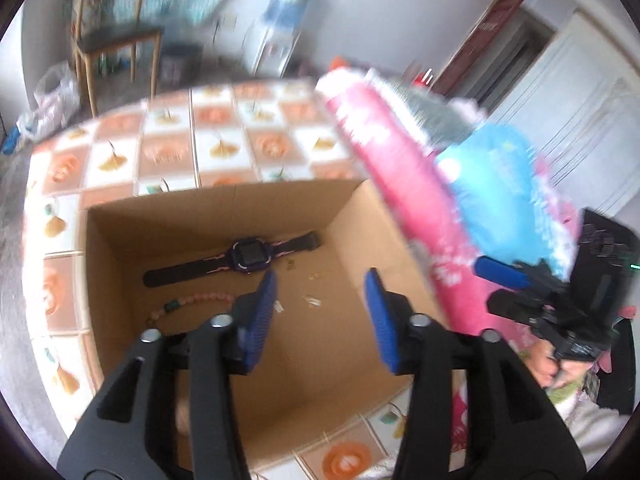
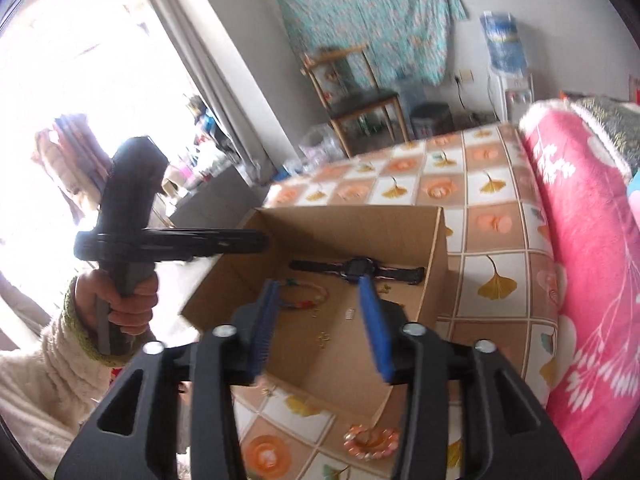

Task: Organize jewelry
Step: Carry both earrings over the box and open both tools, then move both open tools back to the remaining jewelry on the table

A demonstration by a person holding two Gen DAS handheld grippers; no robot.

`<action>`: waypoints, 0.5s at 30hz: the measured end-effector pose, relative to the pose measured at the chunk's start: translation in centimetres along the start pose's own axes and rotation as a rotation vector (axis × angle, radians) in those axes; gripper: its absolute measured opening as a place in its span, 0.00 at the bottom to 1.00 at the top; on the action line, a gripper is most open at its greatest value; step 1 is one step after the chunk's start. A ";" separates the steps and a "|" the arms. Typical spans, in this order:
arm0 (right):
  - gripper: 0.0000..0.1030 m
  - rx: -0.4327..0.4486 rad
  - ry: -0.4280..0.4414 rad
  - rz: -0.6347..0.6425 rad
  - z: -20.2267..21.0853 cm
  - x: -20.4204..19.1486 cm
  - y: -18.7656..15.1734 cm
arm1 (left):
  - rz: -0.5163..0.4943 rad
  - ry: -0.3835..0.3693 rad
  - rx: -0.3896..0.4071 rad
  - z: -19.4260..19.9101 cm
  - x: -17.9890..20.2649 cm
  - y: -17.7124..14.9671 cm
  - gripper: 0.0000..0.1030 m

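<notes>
an open cardboard box (image 1: 120,240) sits on a bed sheet (image 1: 168,148) checked with orange flowers and yellow ginkgo leaves, and the jewelry lies on its floor. one watch (image 1: 248,256) with a dark square face, a purple rim and black straps marked in pink lies flat near the far wall, its straps stretched out so the long axis runs nearly along that wall, slightly slanted, one strap end reaching toward the right-hand corner. nearer, one beaded bracelet (image 1: 192,304) of pale pink beads with a green and a red bead curves in an arc, partly hidden behind the left gripper (image 1: 320,304). a few tiny gold pieces (image 1: 312,300) are scattered on the cardboard, too small to count surely. in the right wrist view a second bracelet (image 2: 372,442) of orange and pale beads lies outside the box on the sheet, just beside its near wall. the left gripper hangs over the box with blue pads parted and nothing between them. the right gripper (image 2: 324,320) likewise stands apart and empty above the box. a pink flowered blanket (image 2: 580,260) lies folded to the right of the box.
</notes>
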State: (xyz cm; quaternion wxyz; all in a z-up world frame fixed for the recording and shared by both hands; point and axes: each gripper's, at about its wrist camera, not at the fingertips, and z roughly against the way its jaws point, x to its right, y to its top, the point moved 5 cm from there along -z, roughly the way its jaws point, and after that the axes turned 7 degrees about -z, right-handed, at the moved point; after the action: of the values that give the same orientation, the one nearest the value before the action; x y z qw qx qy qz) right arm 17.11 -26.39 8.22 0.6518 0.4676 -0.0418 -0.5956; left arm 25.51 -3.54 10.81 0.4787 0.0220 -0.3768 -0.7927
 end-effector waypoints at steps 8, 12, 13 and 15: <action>0.77 0.095 -0.021 0.003 5.3 -1.0 -6.5 | -0.042 -0.029 0.111 7.8 3.2 -9.9 0.84; 0.77 0.059 -0.046 -0.090 5.0 0.3 -9.8 | 0.016 0.062 0.099 6.7 1.9 -15.0 0.86; 0.77 0.042 -0.048 -0.130 4.4 0.8 -10.7 | 0.034 0.076 0.088 6.0 1.4 -15.7 0.86; 0.77 0.002 -0.054 -0.193 2.9 1.4 -11.6 | 0.083 0.113 0.058 4.3 -0.1 -16.7 0.86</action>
State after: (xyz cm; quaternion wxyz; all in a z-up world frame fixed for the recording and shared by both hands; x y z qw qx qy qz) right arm 7.17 -27.40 1.46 0.5895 0.4541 -0.0147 -0.6679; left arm 11.47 3.29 3.53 0.5306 0.0651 -0.3728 -0.7584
